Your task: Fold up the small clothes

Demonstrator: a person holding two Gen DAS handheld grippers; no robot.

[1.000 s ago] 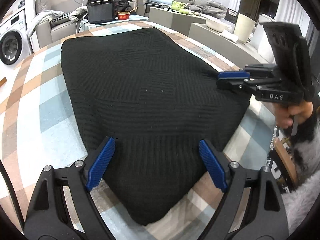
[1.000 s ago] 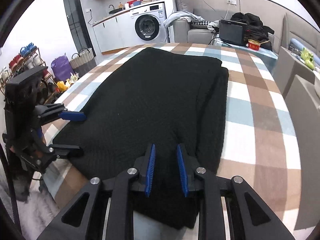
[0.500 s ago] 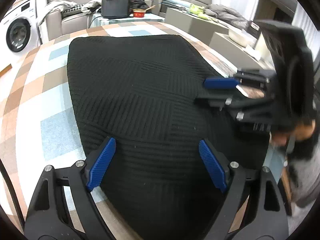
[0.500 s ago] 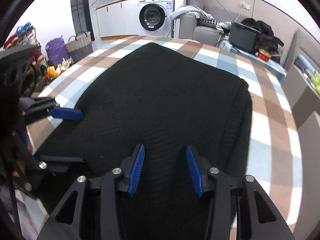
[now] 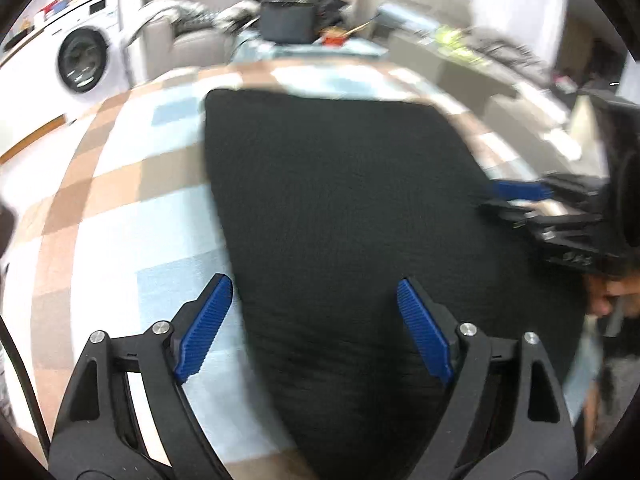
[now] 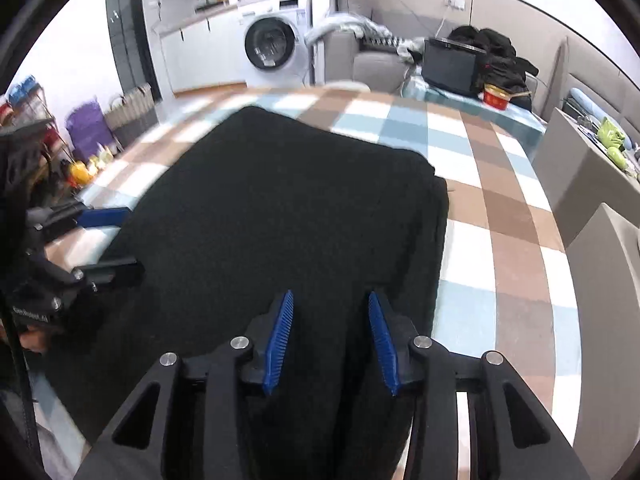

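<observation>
Left wrist view: the left gripper (image 5: pixel 314 326) is spread wide at the bottom, gripping nothing, over the black knit garment (image 5: pixel 344 208) filling the middle on the checked tablecloth (image 5: pixel 120 216). Blurry here.

Right wrist view: the right gripper (image 6: pixel 330 340) stands partly parted, empty, above the garment's near edge. Far upper right, a red bowl (image 6: pixel 496 98), contents unclear.

My left wrist view is smeared by motion blur — background streaked, edges soft. My right view is sharper, evenly bright indoors, fisheye bending everything toward a dark rim.
</observation>
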